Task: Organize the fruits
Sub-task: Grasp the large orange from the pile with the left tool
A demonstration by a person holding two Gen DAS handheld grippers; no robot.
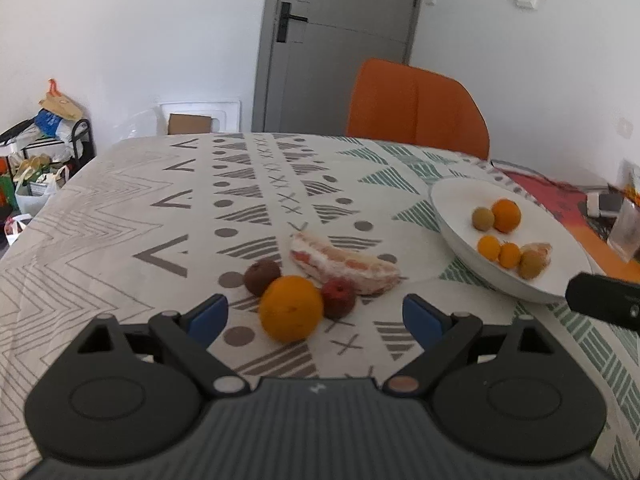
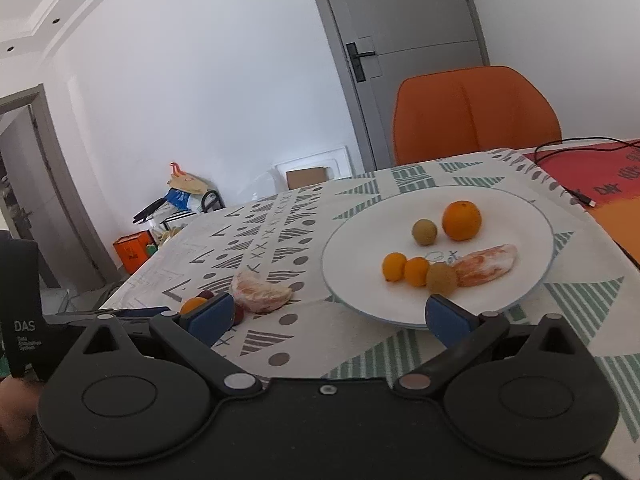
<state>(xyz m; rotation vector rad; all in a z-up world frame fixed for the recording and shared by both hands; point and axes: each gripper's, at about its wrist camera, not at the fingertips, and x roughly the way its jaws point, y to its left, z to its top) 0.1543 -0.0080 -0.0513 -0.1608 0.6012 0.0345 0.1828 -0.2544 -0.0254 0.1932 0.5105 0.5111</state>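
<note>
An orange, a brown kiwi-like fruit, a small red fruit and a peeled pomelo segment lie on the patterned tablecloth. My left gripper is open, with the orange between its fingers but not touched. A white plate holds an orange, two small oranges, two greenish-brown fruits and a pomelo piece. My right gripper is open and empty at the plate's near rim. The plate also shows in the left wrist view.
An orange chair stands at the table's far side before a grey door. A red-orange mat with a black cable lies right of the plate. Bags and a rack clutter the floor at far left.
</note>
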